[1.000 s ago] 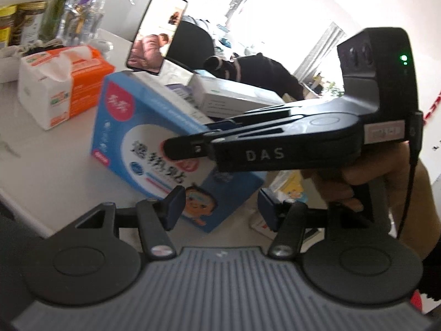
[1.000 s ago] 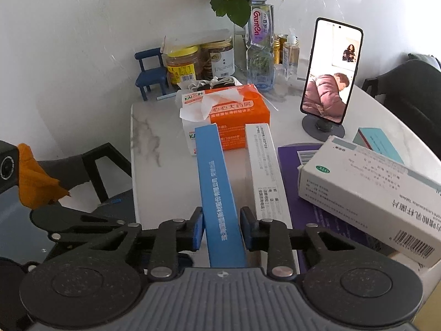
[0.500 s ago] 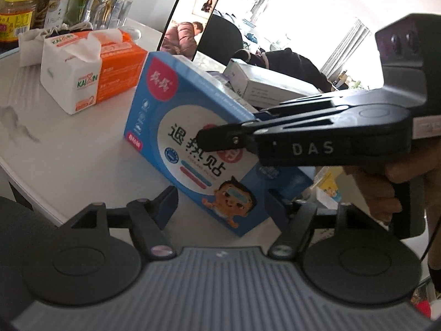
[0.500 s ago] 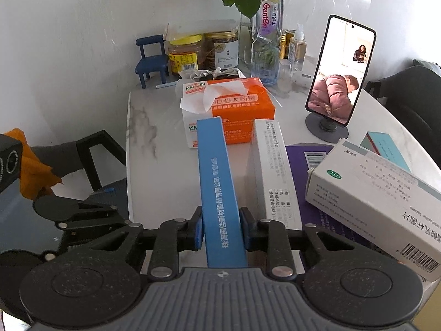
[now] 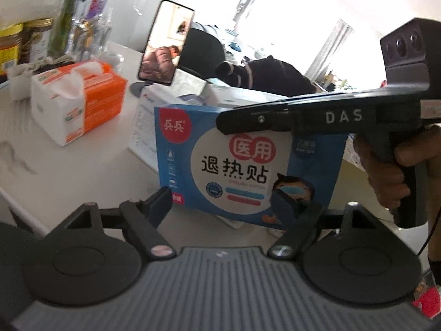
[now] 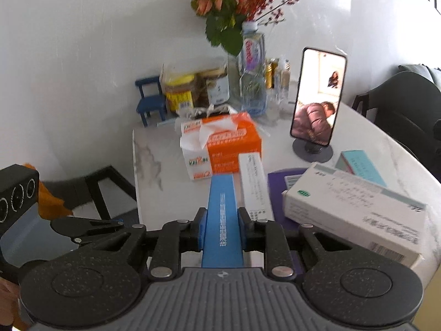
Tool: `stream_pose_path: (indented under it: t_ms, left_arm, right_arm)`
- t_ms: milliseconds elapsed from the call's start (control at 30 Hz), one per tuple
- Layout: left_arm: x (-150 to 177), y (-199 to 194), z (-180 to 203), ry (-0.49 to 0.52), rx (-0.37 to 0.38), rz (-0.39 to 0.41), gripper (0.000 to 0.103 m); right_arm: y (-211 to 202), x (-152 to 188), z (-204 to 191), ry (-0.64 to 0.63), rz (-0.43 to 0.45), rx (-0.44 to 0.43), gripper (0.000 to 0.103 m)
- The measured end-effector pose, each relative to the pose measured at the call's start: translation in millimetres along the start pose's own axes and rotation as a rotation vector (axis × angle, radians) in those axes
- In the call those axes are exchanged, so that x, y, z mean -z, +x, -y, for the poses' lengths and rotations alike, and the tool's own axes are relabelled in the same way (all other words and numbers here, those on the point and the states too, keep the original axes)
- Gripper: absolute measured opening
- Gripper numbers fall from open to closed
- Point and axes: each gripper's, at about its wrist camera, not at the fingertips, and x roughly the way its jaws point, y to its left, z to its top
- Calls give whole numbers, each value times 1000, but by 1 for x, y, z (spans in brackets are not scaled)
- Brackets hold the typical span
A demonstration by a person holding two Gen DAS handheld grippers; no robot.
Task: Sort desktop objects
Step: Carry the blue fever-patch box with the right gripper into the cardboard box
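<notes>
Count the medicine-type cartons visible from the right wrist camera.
4: the blue box held in the right gripper, a slim white carton beside it, a large white carton, a teal box behind. Others may be hidden.

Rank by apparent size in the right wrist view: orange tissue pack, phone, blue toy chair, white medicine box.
1. white medicine box, though it sits nearest the camera
2. orange tissue pack
3. phone
4. blue toy chair
</notes>
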Motion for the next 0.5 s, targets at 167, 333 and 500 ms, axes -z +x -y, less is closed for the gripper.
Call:
stream_pose_path:
  t_ms: [167,333,500]
  left_arm:
    - [-6,5,11,31,40,-5,79]
    - [-15,4,24,73,68,6,80]
    - [-24,3,31,87,98,23,80]
  right_arm:
    - [-16,-2,4,14,17,-2,25]
    - [-34,-6,12,38,56,-10,25]
    - [-52,-10,19,72,95,-16,25]
